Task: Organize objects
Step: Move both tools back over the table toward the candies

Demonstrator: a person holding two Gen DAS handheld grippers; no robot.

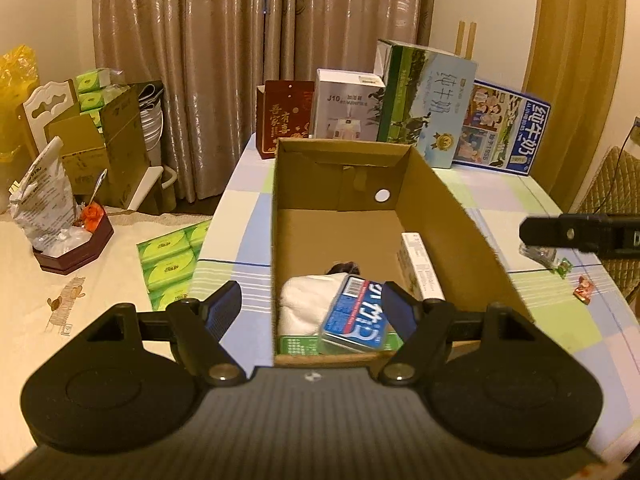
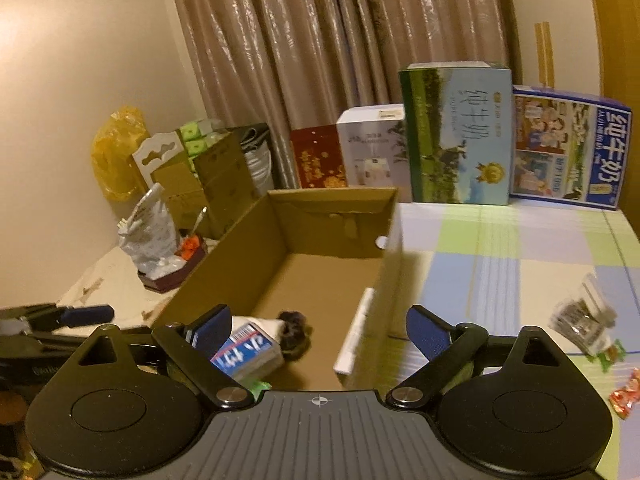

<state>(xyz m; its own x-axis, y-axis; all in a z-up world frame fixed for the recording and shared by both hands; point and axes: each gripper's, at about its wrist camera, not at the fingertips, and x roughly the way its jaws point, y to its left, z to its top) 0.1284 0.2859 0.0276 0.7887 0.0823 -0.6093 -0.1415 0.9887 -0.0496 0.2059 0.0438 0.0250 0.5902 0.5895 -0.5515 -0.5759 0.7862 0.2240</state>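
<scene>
Left claw (image 1: pixel 312 308) hangs wide open and empty just over the near end of the cardboard box (image 1: pixel 448 204), its fingers spread to either side of what lies inside. Right claw (image 2: pixel 320 332) is open and empty too, straddling the box's right wall, one finger over the inside and one over the checked cloth.

Inside the box, at the near end, a blue packet (image 1: pixel 354 324) lies tilted on top of a white folded cloth (image 1: pixel 304 300) and a green packet (image 1: pixel 296 346). Something dark and furry (image 2: pixel 294 330) sits just beyond the cloth. A slim white carton (image 1: pixel 420 268) stands on edge against the box's right wall. The far half of the box floor is bare cardboard.

To the right of the box, on the surface (image 2: pixel 500 264), a small clear wrapped packet (image 2: pixel 580 320) lies well apart from the box, with red sweets (image 2: pixel 624 398) nearer the edge.

Behind the box stands a row: a red gift box (image 1: pixel 286 122), a white box (image 1: pixel 346 106), a green milk carton (image 1: pixel 424 100) and a blue milk carton (image 1: pixel 504 128).

Left of the box, green tissue packs (image 1: pixel 172 260) lie beside the surface.
</scene>
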